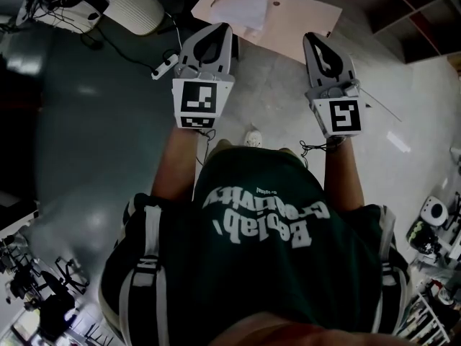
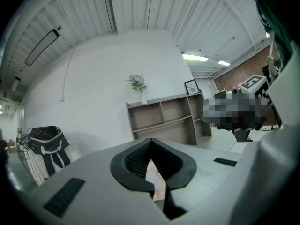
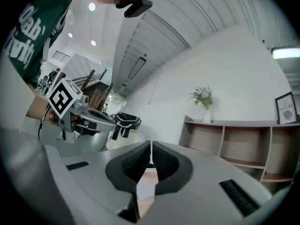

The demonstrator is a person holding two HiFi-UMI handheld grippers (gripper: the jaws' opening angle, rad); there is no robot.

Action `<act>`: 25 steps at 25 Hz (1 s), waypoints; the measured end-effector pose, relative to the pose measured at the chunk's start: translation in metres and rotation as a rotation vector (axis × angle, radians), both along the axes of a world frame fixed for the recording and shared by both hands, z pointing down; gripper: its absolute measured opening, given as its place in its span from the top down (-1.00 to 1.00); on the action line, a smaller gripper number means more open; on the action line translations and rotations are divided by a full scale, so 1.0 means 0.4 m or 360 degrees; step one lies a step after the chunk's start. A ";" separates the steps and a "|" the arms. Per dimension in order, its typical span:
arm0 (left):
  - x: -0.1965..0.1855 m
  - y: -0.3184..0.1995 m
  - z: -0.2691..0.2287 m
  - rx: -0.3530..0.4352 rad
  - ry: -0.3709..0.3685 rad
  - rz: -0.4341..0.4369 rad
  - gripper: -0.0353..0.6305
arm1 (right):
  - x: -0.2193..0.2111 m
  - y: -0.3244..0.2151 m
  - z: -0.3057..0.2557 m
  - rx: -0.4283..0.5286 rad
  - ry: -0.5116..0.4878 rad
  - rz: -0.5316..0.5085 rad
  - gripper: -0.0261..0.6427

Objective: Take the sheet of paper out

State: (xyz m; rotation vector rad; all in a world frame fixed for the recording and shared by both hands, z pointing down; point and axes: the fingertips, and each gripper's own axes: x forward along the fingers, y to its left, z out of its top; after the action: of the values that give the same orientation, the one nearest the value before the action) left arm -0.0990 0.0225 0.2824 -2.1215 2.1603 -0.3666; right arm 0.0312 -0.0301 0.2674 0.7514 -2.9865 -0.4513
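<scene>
A white sheet of paper (image 1: 241, 6) lies on a pale tan surface (image 1: 302, 21) at the top of the head view, ahead of both grippers. My left gripper (image 1: 218, 27) points toward the sheet's near edge, its tips just short of it. My right gripper (image 1: 311, 37) is held level beside it, close to the tan surface's near edge. In the left gripper view the left gripper (image 2: 150, 146) has its ribbed pads meeting, with nothing between them. The right gripper (image 3: 151, 149) looks the same in its own view. A strip of tan shows below each pair of jaws.
A white ribbed cylinder (image 1: 135, 4) and a power strip (image 1: 166, 65) with cables lie on the grey floor at the left. A wooden shelf unit (image 2: 164, 118) with a small plant stands against the white wall ahead. A dark bag (image 2: 44, 142) hangs at the left.
</scene>
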 end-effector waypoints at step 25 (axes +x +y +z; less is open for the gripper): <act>-0.156 -0.305 0.068 -0.0038 0.0067 0.0117 0.84 | -0.167 -0.291 0.138 -0.0282 -0.0004 0.0099 0.81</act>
State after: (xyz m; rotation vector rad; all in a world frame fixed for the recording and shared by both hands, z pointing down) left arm -0.1612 -0.0994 0.3097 -2.2344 2.1028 -0.3458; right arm -0.0356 -0.1466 0.3228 0.8252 -2.9447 -0.1801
